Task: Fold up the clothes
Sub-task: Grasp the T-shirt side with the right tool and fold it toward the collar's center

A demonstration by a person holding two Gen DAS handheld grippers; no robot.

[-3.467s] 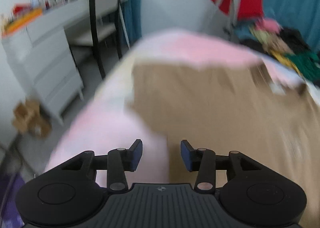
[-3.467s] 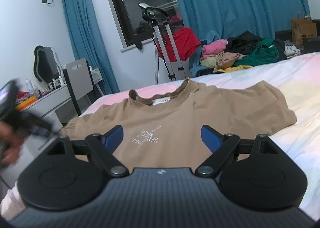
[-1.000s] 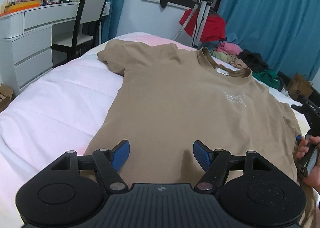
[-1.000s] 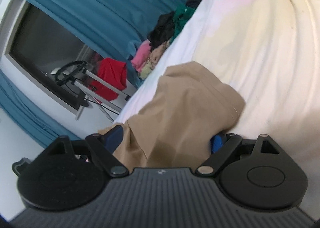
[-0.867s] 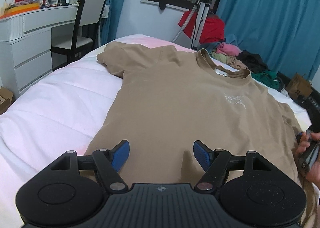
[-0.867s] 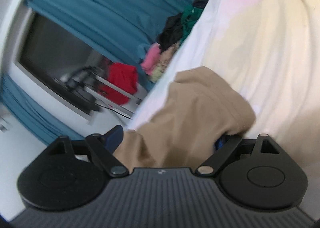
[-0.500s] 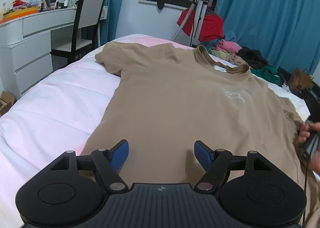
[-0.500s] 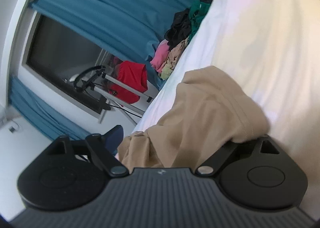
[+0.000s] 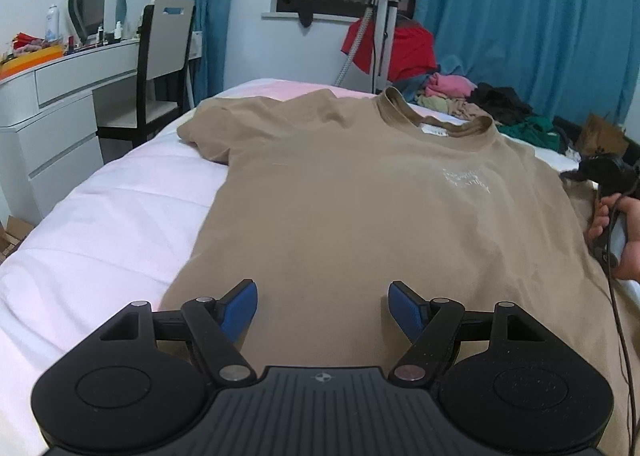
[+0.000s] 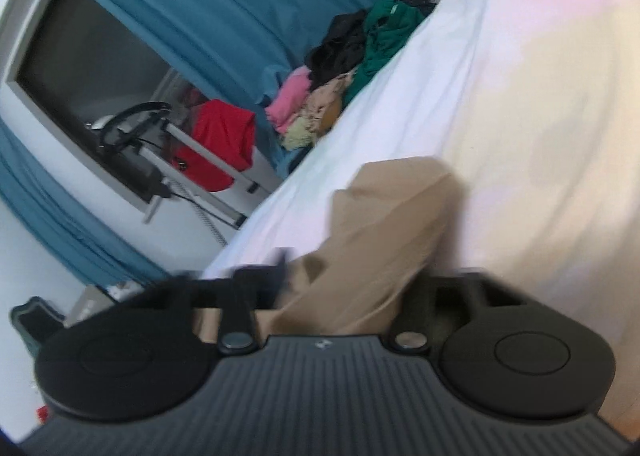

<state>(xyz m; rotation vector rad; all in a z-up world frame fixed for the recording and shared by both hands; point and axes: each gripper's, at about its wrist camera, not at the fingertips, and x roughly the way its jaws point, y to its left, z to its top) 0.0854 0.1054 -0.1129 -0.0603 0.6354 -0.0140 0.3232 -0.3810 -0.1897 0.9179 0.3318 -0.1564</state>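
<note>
Sleeve grab on the bed

Your right gripper (image 10: 344, 284) is closing on the shirt (image 9: 360, 191) sleeve; get a full pinch before folding. Keep left gripper (image 9: 322, 308) fingers spread over the hem.

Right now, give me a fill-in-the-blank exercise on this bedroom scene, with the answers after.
1. The tan T-shirt lies spread on the ____.
2. The left gripper hovers with its jaws ____.
3. The right gripper jaws are closing with a ____ of the shirt between them.
4. The curtains are ____.

Answers: bed; open; sleeve; blue
</note>
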